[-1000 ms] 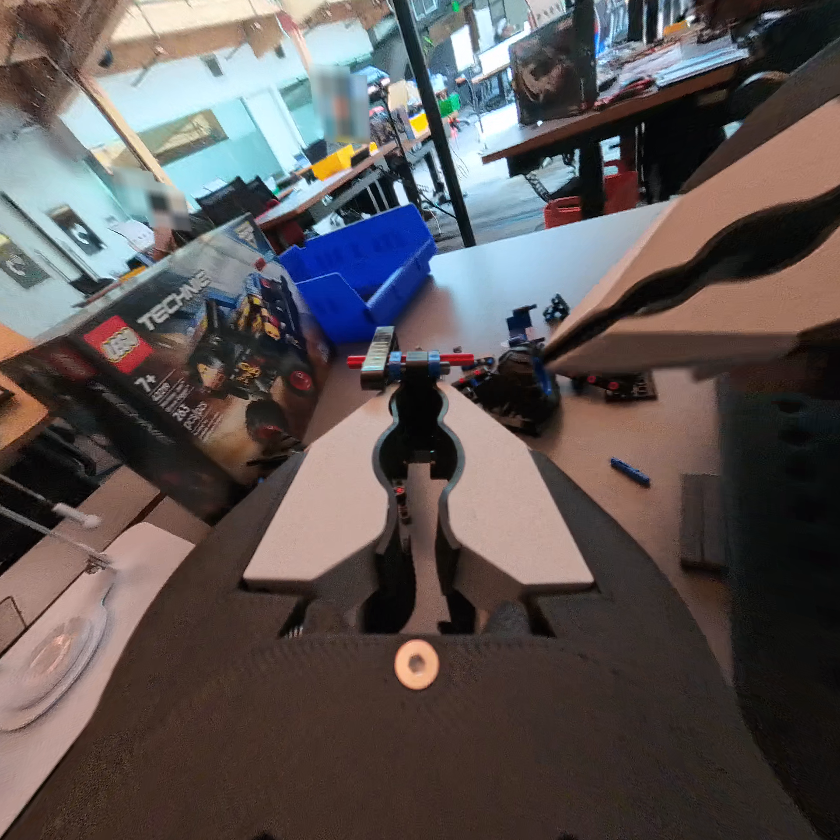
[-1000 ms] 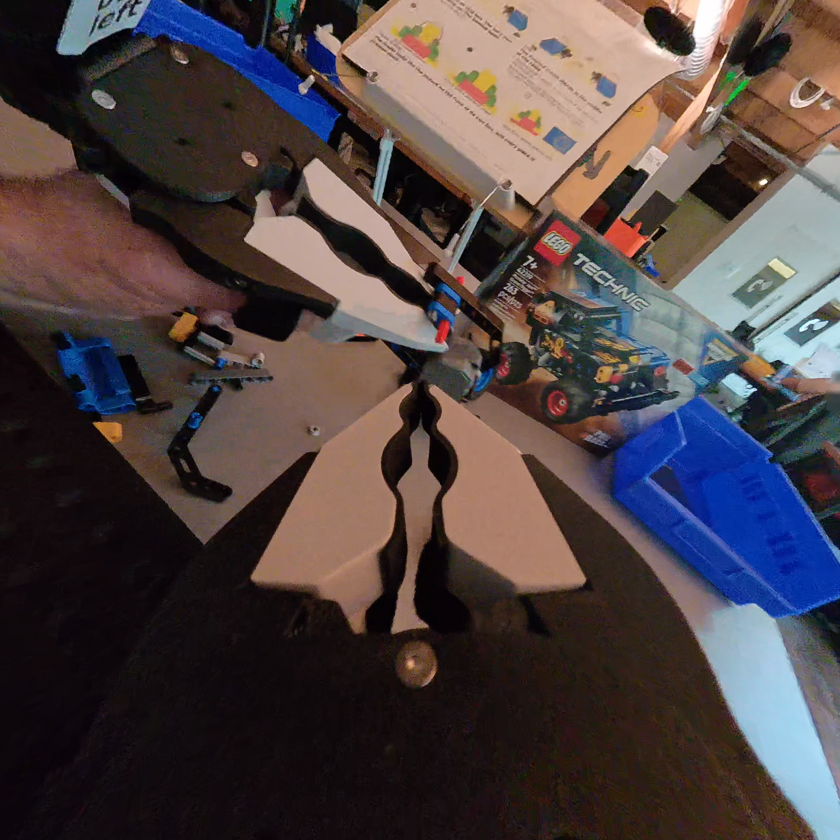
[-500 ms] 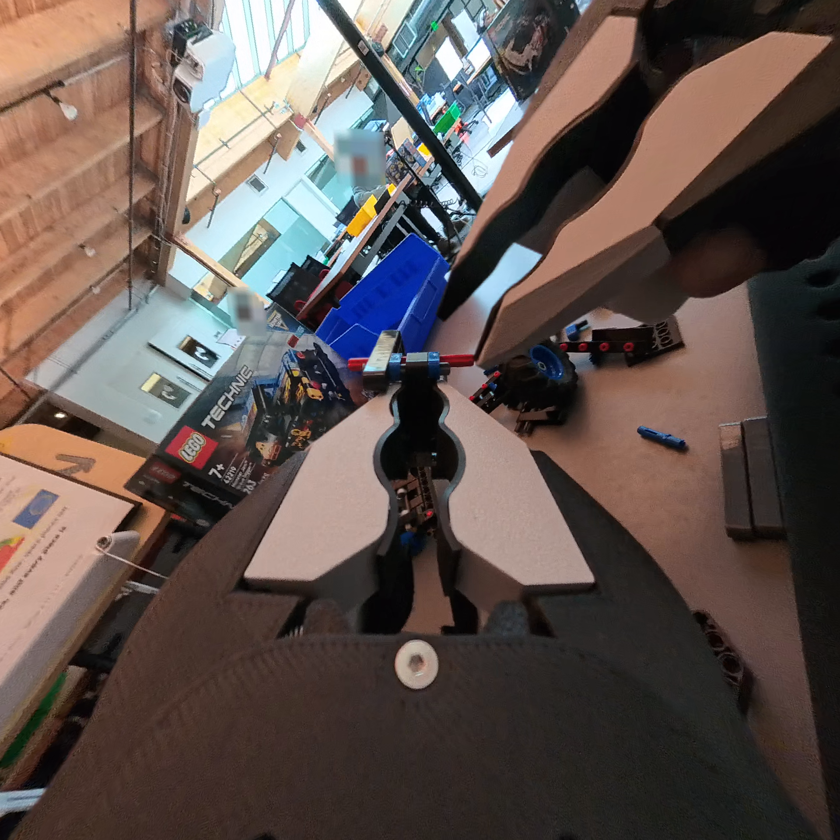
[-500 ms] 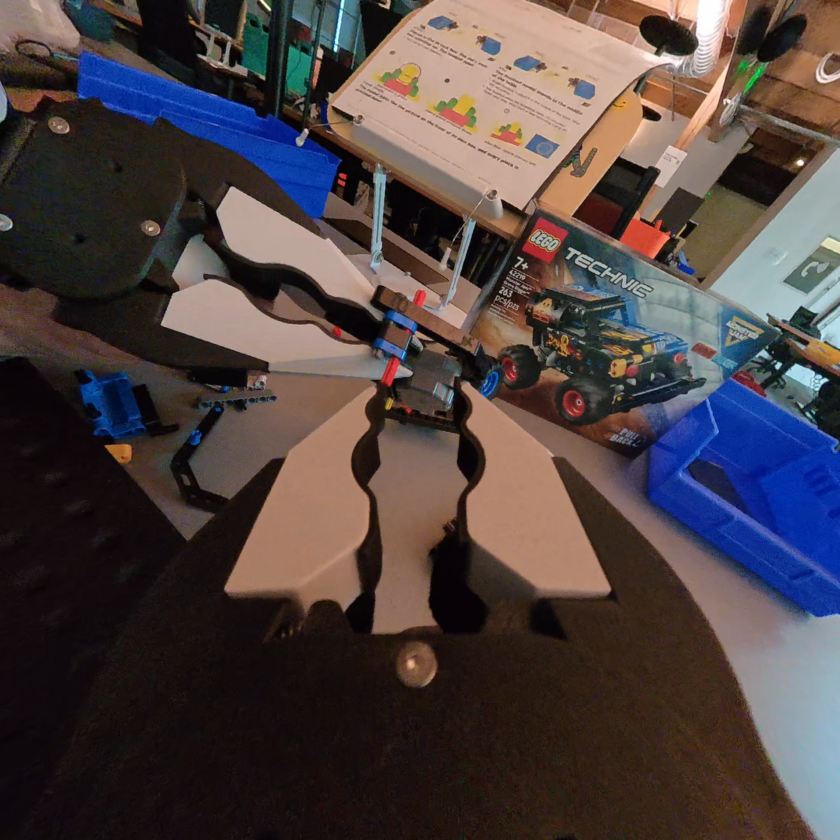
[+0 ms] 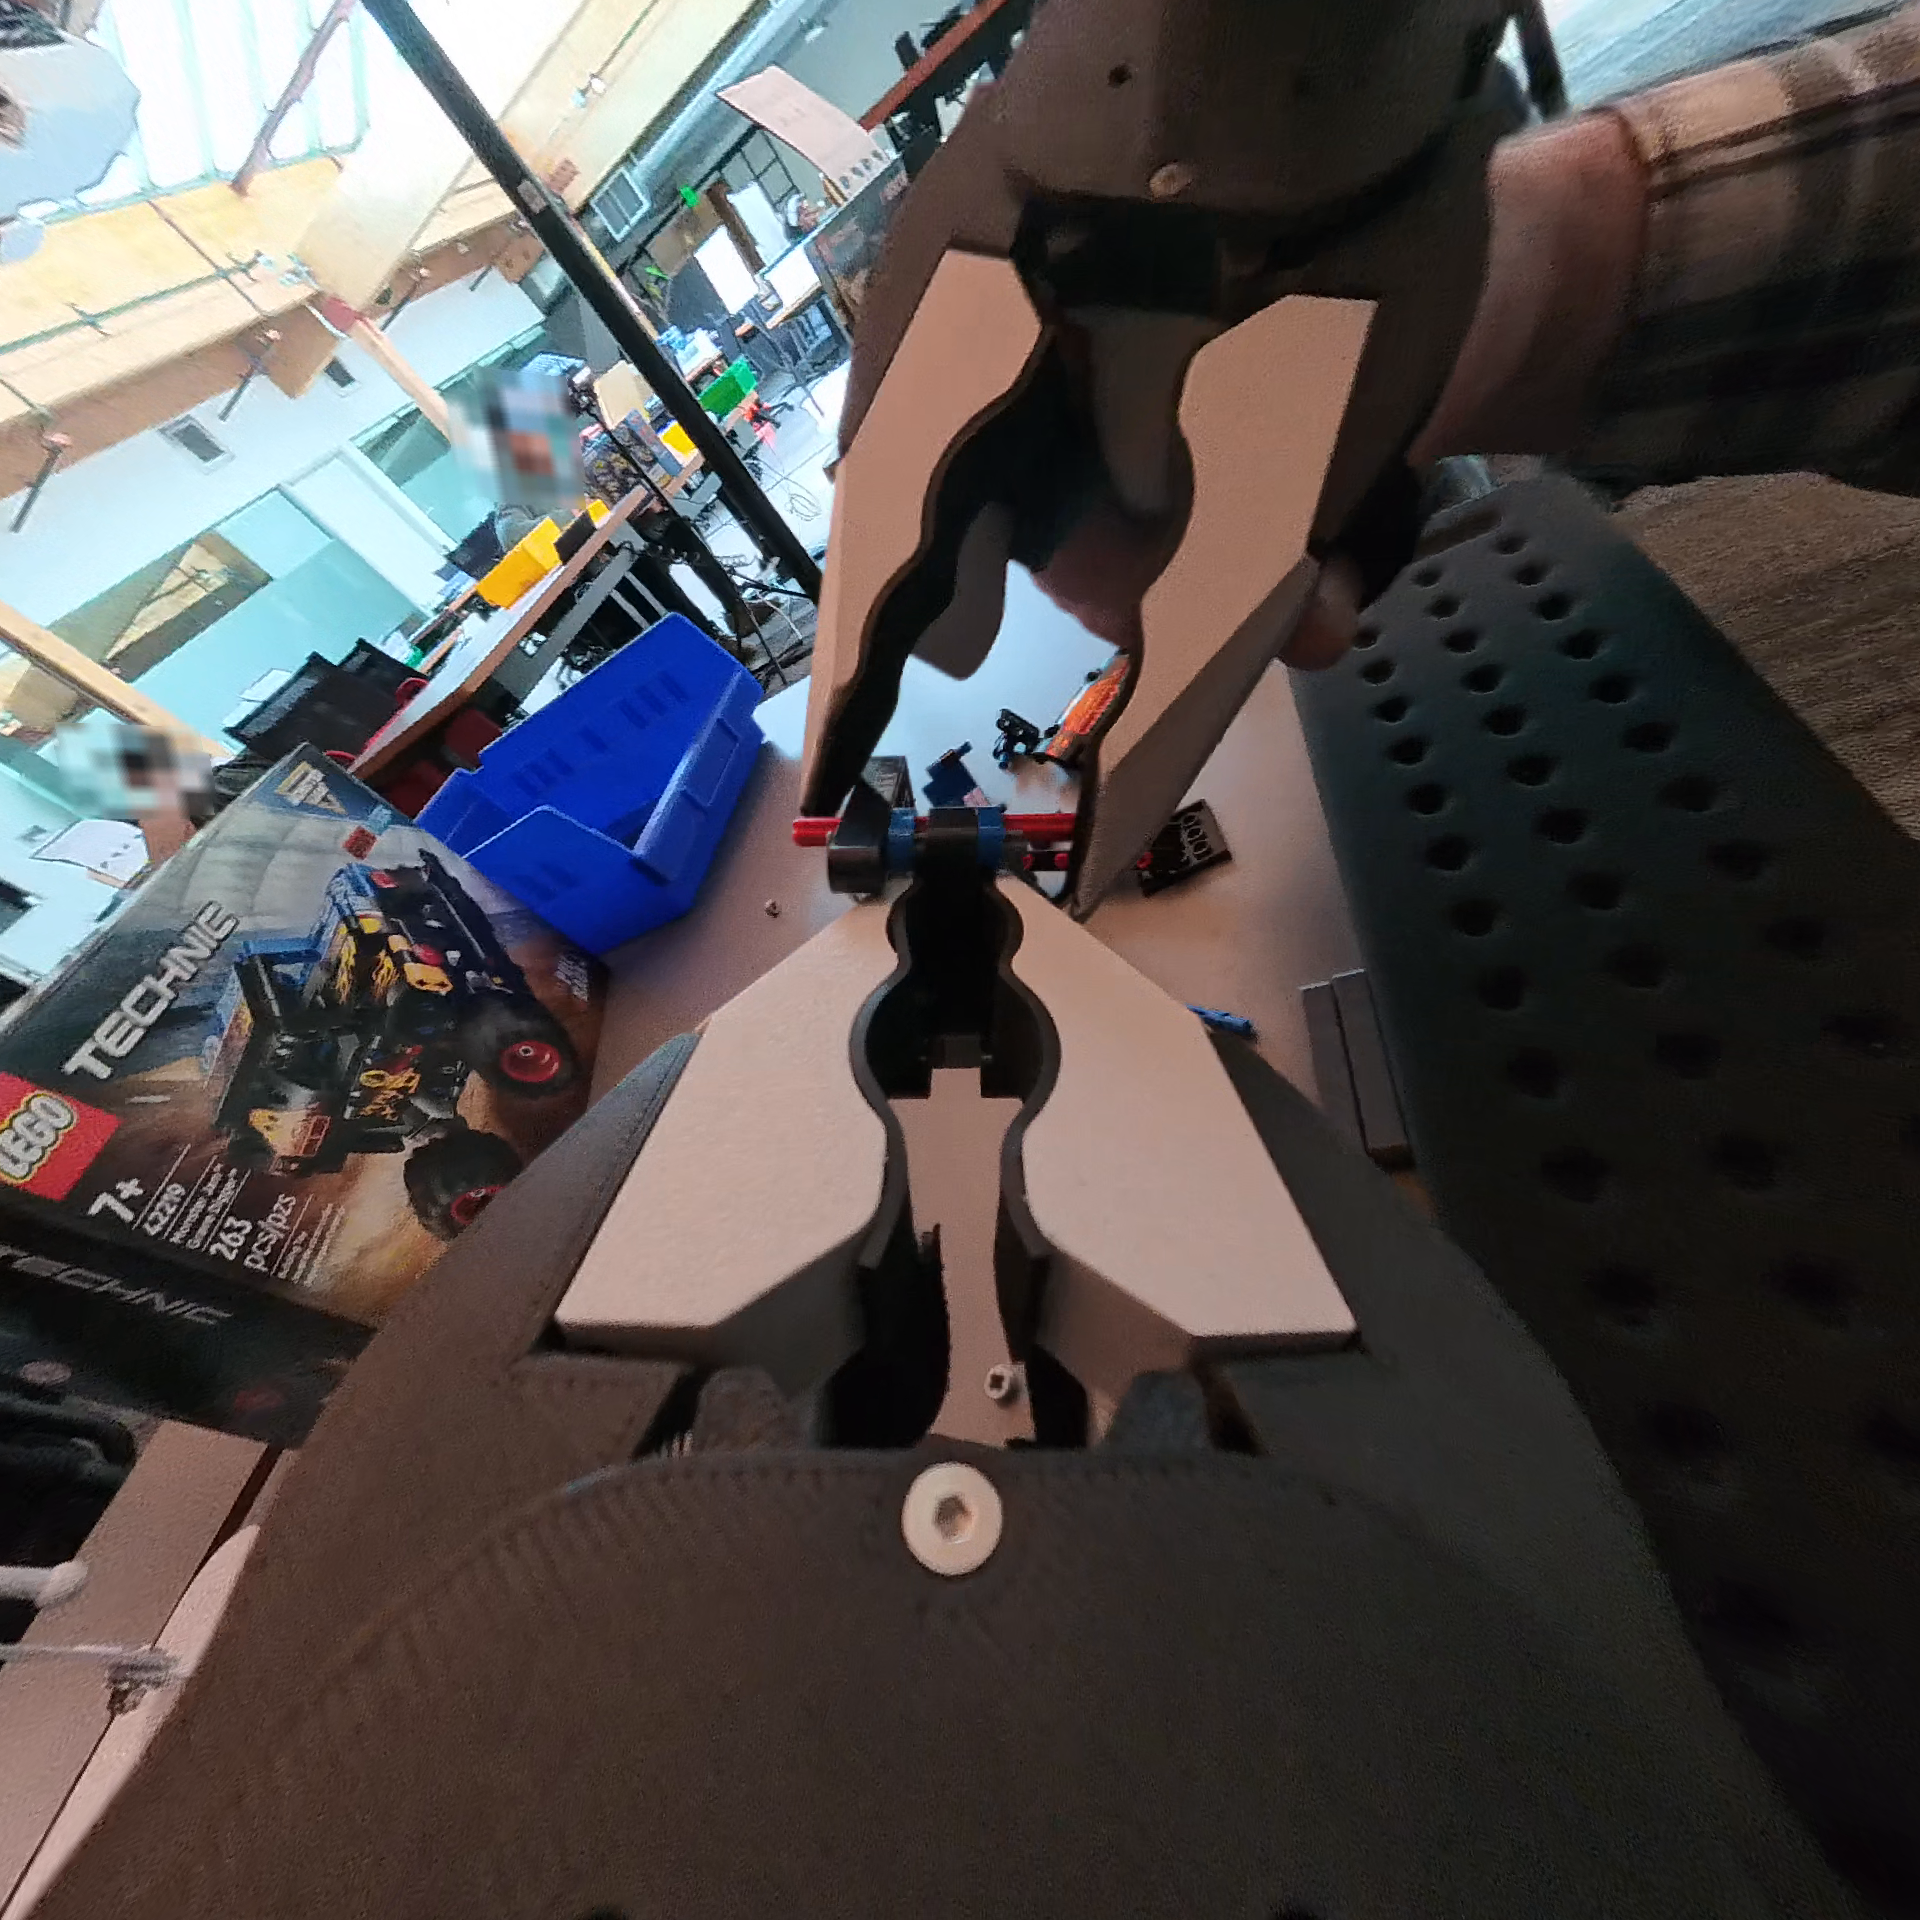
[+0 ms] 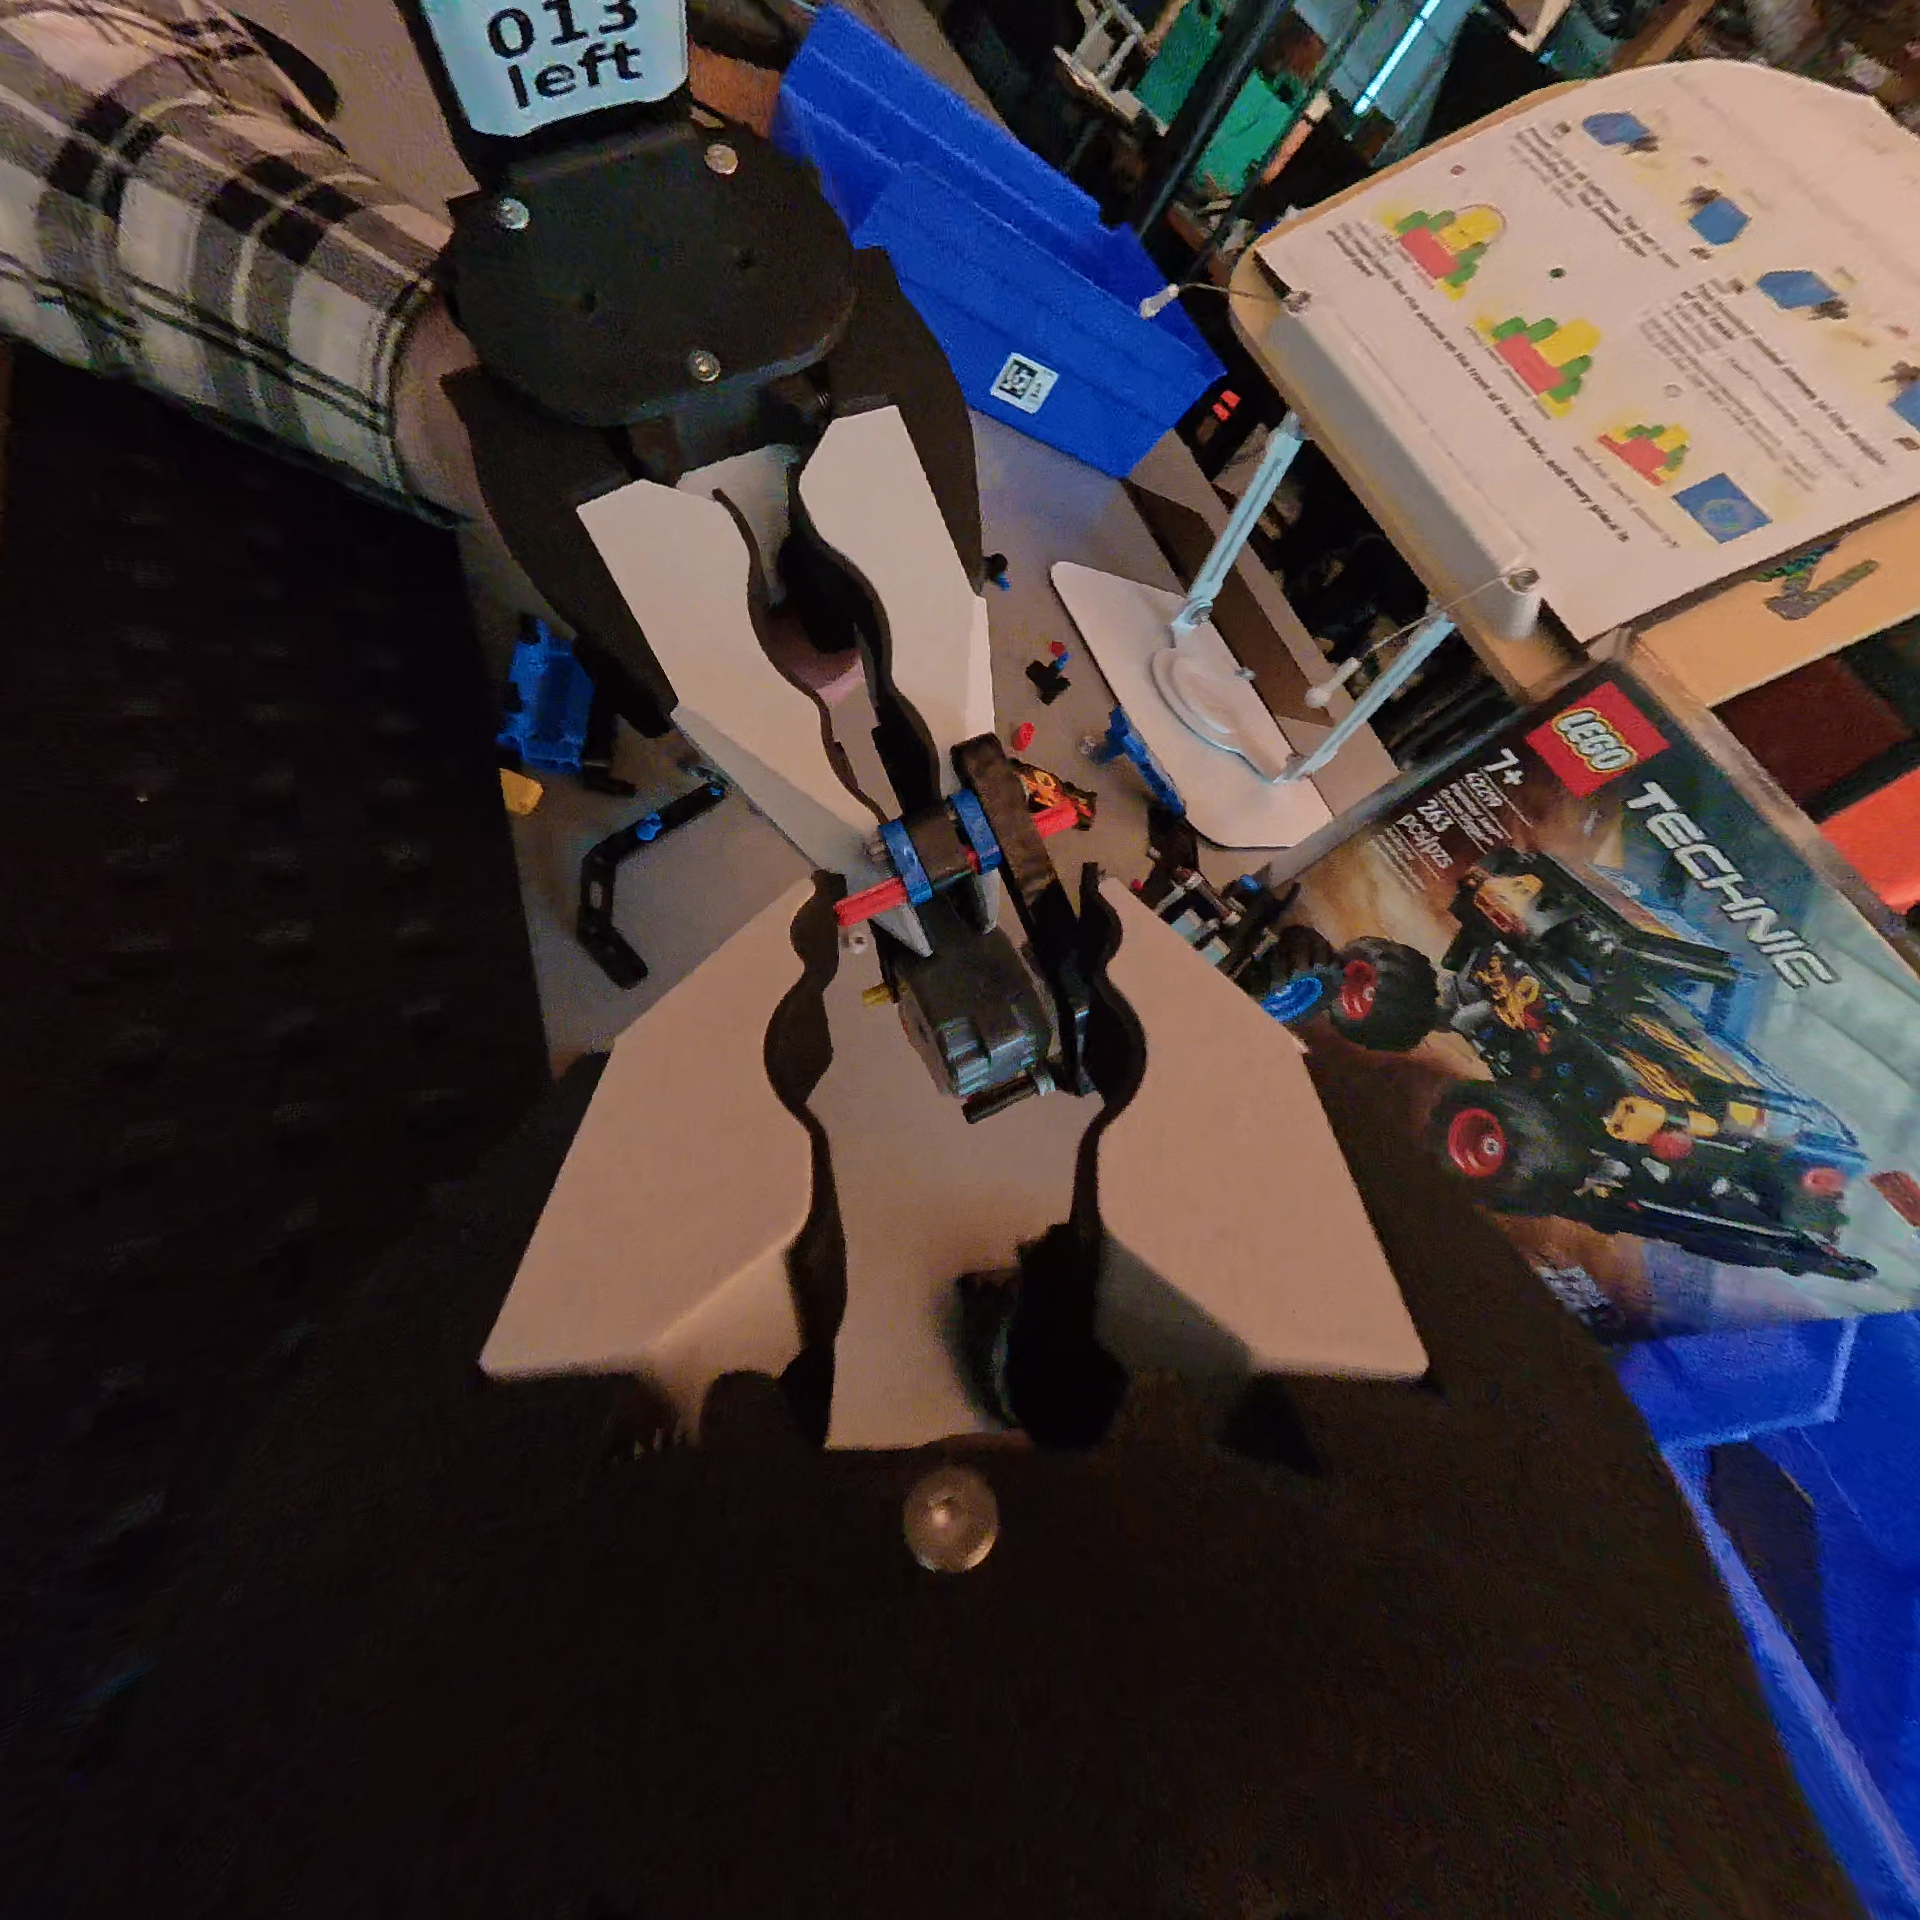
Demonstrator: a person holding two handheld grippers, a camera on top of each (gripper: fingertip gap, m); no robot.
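Observation:
My left gripper (image 5: 951,914) is shut on a small brick assembly (image 5: 940,831): a black piece on a red axle with two blue bushes. In the right wrist view the assembly (image 6: 977,1018) also has a grey block and a black beam hanging below the axle. My right gripper (image 6: 966,894) is open, its fingers on either side of that grey block, and the beam lies close to the right finger. In the left wrist view the right gripper (image 5: 951,854) comes down from above and straddles the axle ends. The left gripper (image 6: 951,894) reaches in from the top.
A toy set box (image 5: 281,1039) (image 6: 1610,987) lies beside a blue bin (image 5: 613,790) (image 6: 1818,1558). An instruction sheet on a stand (image 6: 1610,312) is behind. Loose bricks (image 6: 623,883) lie on the grey table (image 5: 1247,935). A black perforated mat (image 5: 1610,935) lies at the table's side. Plaid sleeve (image 6: 187,260). Less than 4 cm separates the two grippers' tips.
My right gripper has opened wide and moved in around the assembly. My left gripper has kept its hold and turned to face the right gripper tip to tip.

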